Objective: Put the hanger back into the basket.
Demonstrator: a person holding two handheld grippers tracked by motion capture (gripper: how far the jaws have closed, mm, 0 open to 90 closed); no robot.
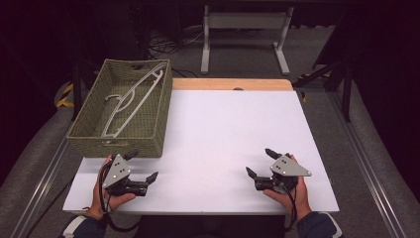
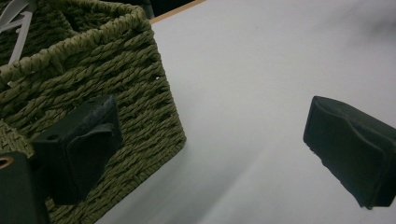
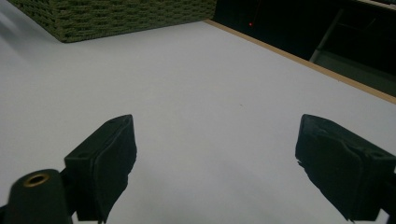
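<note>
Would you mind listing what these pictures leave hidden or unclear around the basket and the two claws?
- Basket floor, high view: too dark and small to tell what lies under the white hangers.
- Hangers, left gripper view: cut off by the top edge and hidden behind the basket rim.
- Basket, right gripper view: cropped by the top edge, contents unseen.
- Left claw and right claw: both open, empty.

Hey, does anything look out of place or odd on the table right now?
Nothing is spilled or damaged. The white hanger lies slantwise in the green wicker basket, its top end propped on the far rim. The left gripper and right gripper are open and empty over the table.
</note>
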